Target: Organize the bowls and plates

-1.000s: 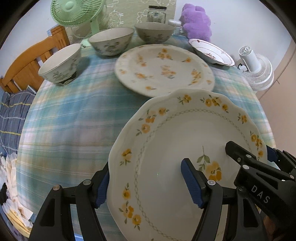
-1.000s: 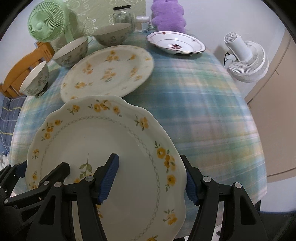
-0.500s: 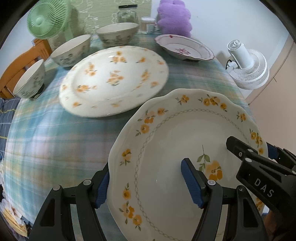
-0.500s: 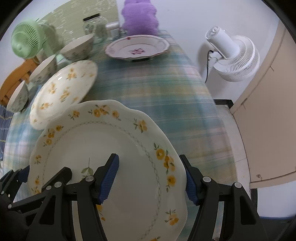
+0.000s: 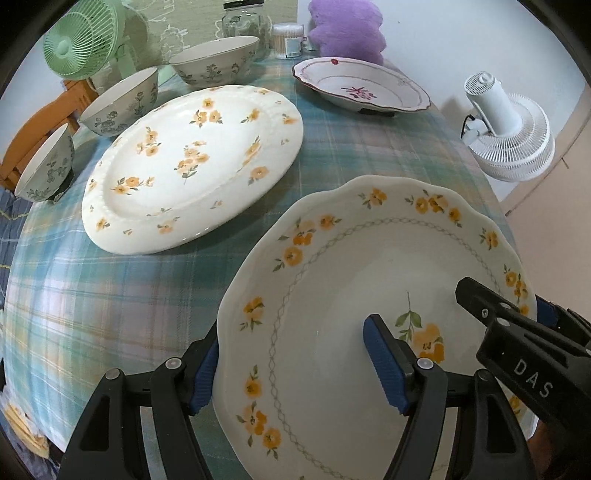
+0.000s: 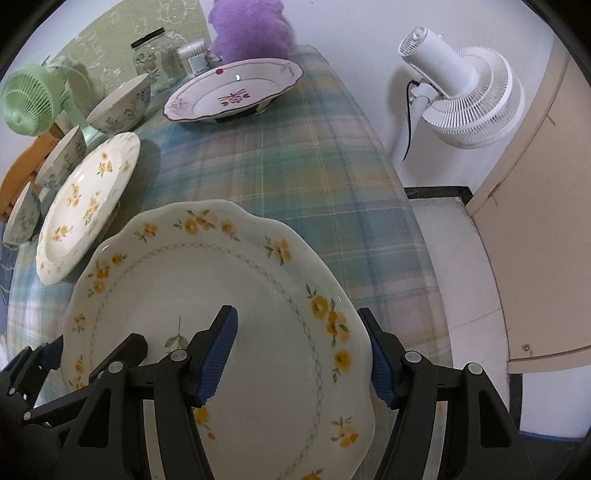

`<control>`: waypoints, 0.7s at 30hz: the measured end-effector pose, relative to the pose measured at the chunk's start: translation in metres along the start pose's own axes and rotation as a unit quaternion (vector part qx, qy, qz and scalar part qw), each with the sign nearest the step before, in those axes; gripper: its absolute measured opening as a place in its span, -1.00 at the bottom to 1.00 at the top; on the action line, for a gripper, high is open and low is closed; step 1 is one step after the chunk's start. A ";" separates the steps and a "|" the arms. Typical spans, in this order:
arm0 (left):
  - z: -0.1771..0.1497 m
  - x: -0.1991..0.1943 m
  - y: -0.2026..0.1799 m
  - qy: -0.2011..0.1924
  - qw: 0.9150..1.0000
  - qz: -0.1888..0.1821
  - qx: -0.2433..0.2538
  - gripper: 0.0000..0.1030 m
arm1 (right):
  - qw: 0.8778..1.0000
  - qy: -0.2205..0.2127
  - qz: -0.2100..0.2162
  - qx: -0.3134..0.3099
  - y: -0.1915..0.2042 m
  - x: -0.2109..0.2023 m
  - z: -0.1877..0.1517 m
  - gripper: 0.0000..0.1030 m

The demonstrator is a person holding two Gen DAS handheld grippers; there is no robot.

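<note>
Held item: 1 scalloped cream ceramic plate with orange flowers and a grey chain ring, raised above the near end of the worktop, carried from 2 sides.

Left hand-held gripper: black frame, blue ribbed pads, astride the plate's left rim; 1 pad under the rim edge, 1 pad above the plate's well. Jaws opening at this moment, plate between them; contact of the upper pad with the plate surface not clear.

Right hand-held gripper: same build, astride the plate's right rim; 1 pad over the well, 1 pad outside the rim edge. Jaws set wide with the plate between; true clamping impossible to tell from this view.

Worktop: round, covered in a blue-green plaid cloth.

On the worktop:
- 1 large round white ceramic plate with scattered orange flowers and a beaded rim, just beyond the held plate, apart from it.
- 1 shallow white dish with a dark scalloped edge and a red flower at centre, far side.
- 3 white ceramic bowls with grey-blue floral print: nearest, middle, farthest, in an arc along the left edge.
- 1 glass jar with a black lid and 1 purple plush item, at the back.

Beside the worktop: 1 mint-green fan at left, 1 white fan at right.
</note>
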State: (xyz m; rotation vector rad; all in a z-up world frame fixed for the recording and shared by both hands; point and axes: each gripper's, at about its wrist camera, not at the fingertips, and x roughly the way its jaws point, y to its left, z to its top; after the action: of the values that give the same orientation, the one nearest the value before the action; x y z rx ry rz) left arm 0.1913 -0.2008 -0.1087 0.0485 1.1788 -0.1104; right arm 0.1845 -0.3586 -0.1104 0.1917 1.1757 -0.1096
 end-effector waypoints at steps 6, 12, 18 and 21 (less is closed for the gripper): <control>0.000 0.002 -0.003 -0.004 1.000 0.007 -0.006 0.52 | 1.000 -0.004 0.005 -0.003 0.000 0.001 0.002 0.39; -0.003 -0.002 -0.006 0.011 1.000 0.009 -0.003 0.58 | 1.000 0.006 0.006 -0.010 0.000 -0.001 0.001 0.46; -0.006 -0.023 -0.011 -0.007 1.000 -0.001 0.017 0.83 | 1.000 -0.005 -0.003 -0.029 0.011 -0.020 -0.002 0.73; -0.006 -0.032 -0.007 -0.017 1.000 -0.009 0.021 0.88 | 1.000 -0.012 -0.006 -0.020 0.010 -0.030 -0.003 0.74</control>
State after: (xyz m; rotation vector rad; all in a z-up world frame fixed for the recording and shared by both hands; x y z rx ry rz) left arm 0.1734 -0.2056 -0.0816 0.0719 1.1440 -0.1516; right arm 0.1724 -0.3487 -0.0831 0.1476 1.1549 -0.0981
